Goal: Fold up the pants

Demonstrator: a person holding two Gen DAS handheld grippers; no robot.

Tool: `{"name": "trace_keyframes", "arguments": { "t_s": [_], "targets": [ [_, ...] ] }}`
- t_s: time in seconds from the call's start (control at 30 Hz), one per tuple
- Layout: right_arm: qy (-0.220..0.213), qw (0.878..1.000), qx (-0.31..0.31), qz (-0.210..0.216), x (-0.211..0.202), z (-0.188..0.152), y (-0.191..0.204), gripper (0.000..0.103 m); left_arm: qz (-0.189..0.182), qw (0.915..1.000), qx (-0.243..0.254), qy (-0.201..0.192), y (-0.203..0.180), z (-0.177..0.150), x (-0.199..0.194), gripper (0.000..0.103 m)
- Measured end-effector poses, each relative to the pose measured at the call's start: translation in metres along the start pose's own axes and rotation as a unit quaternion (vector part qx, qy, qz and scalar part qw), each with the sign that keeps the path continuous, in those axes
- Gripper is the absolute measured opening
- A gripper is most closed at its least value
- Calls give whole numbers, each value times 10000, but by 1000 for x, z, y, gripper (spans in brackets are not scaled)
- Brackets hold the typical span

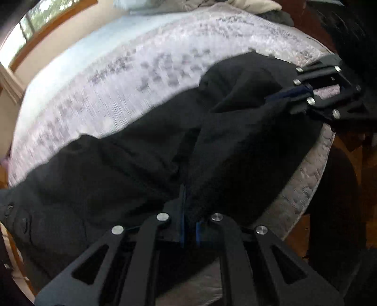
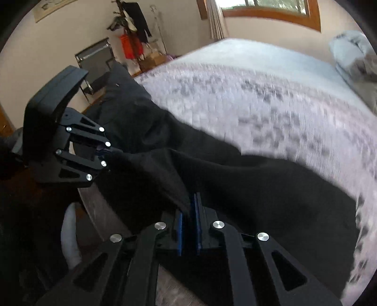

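Black pants [image 1: 132, 169] lie across the near edge of a bed with a pale patterned cover [image 1: 132, 77]. My left gripper [image 1: 189, 211] is shut on the fabric of the pants near the bed's edge. My right gripper [image 1: 294, 94] shows at the right of the left wrist view, shut on another part of the same edge. In the right wrist view the pants [image 2: 235, 179] stretch between the right gripper [image 2: 189, 211] and the left gripper [image 2: 106, 153], both pinching the cloth. The background is motion-blurred.
The bed cover [image 2: 259, 94] fills most of both views. A pillow and bedding [image 2: 353, 54] lie at the far right. A coat rack with clothes [image 2: 132, 28], a chair [image 2: 96, 63] and a window [image 2: 271, 7] stand beyond the bed. Wooden floor [image 1: 344, 153] shows beside the mattress edge.
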State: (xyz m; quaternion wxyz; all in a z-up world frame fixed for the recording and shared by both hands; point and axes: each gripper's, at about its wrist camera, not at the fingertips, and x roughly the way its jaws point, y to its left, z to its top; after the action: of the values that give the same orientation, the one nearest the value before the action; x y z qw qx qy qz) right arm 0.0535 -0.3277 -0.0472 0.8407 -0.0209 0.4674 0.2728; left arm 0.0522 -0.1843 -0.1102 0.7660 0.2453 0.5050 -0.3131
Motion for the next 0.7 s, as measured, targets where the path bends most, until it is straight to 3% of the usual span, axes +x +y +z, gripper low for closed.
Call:
{"name": "trace_keyframes", "arguments": {
  "t_s": [0.2,0.33,0.43,0.5,0.53,0.57,0.63,0.7],
  "targets": [
    [257,9989,377,-47,14,-41,4,9,-5,9998,-125,176,-20,-21,17,6],
    [230,9980,573,-95,14,-46,1,9,-158,9986,-462,203,-20,-24,22,7],
    [223,9969,744,-95,13,-45,-4,14,-303,9958,-832,237,-16,-24,21,15],
    [278,9963,808,-92,11,-46,-3,30,-558,9912,-1161,318,-9,-25,18,42],
    [316,9960,822,-114,9,-45,-1,41,-661,9892,-1263,331,-7,-27,16,70],
    [355,9962,768,-196,5,-44,3,51,-737,9871,-1380,338,-5,-29,10,89],
    [429,9962,654,-372,-1,-43,11,66,-814,9861,-1425,247,-5,-34,-2,89],
    [354,9969,599,-370,-14,-44,21,72,-803,9876,-1328,254,-6,-44,-13,90]
  ]
}}
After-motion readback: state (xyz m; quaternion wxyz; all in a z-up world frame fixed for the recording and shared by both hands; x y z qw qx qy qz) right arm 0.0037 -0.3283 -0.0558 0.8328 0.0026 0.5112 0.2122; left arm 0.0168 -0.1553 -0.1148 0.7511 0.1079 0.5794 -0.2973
